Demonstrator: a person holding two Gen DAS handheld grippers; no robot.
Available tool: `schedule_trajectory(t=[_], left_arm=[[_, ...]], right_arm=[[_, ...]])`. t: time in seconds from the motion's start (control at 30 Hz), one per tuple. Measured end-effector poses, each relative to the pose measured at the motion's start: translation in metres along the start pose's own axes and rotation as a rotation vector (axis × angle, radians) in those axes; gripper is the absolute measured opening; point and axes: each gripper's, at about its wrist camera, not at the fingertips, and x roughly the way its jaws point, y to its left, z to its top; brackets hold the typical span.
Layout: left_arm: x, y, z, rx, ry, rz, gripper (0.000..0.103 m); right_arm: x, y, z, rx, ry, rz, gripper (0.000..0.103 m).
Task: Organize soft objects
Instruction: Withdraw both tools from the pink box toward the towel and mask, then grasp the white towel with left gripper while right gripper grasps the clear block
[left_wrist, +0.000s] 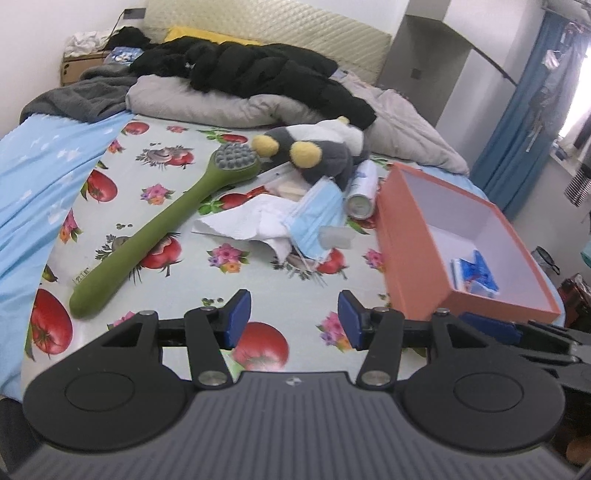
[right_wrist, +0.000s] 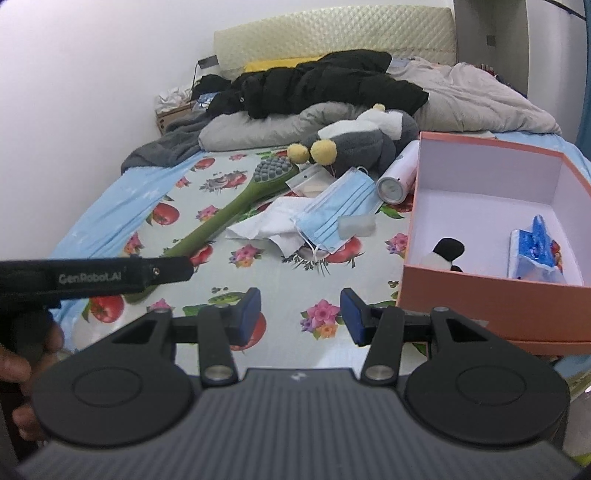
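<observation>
On the fruit-print bedsheet lie a grey-and-white plush toy (left_wrist: 317, 147) (right_wrist: 362, 142) with yellow feet, a blue face mask (left_wrist: 317, 218) (right_wrist: 336, 210), white tissue paper (left_wrist: 251, 223) (right_wrist: 269, 221) and a small clear pad (left_wrist: 336, 236) (right_wrist: 356, 225). An open orange box (left_wrist: 410, 254) (right_wrist: 480, 299) at the right holds a blue tissue pack (left_wrist: 474, 273) (right_wrist: 533, 251) and a black-and-white plush (right_wrist: 445, 253). My left gripper (left_wrist: 293, 317) is open over bare sheet, near the bed's front edge. My right gripper (right_wrist: 301, 315) is open too, empty, just left of the box.
A green long-handled massage brush (left_wrist: 155, 229) (right_wrist: 229, 218) lies at the left. A spray can (left_wrist: 364, 192) (right_wrist: 400, 177) rests beside the box. Black jacket (left_wrist: 258, 70), grey pillow and blankets fill the bed's far end. The left tool's arm (right_wrist: 92, 278) crosses the right view.
</observation>
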Motion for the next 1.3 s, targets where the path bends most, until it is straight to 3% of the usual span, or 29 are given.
schedule_trajectory(t=[0.5,0.9,1.0,1.3], left_arm=[[0.111,0.03,0.026,-0.016,0.076,0.031,0.061],[0.191,0.053,0.056,-0.031,0.105,0.016,0.063],[0.208,0.056,0.058,-0.038,0.111,0.009,0.065],[0.247,0.059,0.056,-0.054,0.112,-0.022,0.063]], right_arm=[[0.099,-0.004,0.038,-0.003,0.048,-0.043,0.05],[0.19,-0.023,0.064,0.02,0.094,-0.163,0.051],[0.211,-0.03,0.067,0.034,0.11,-0.195,0.062],[0.258,-0.038,0.069,0.035,0.122,-0.266,0.062]])
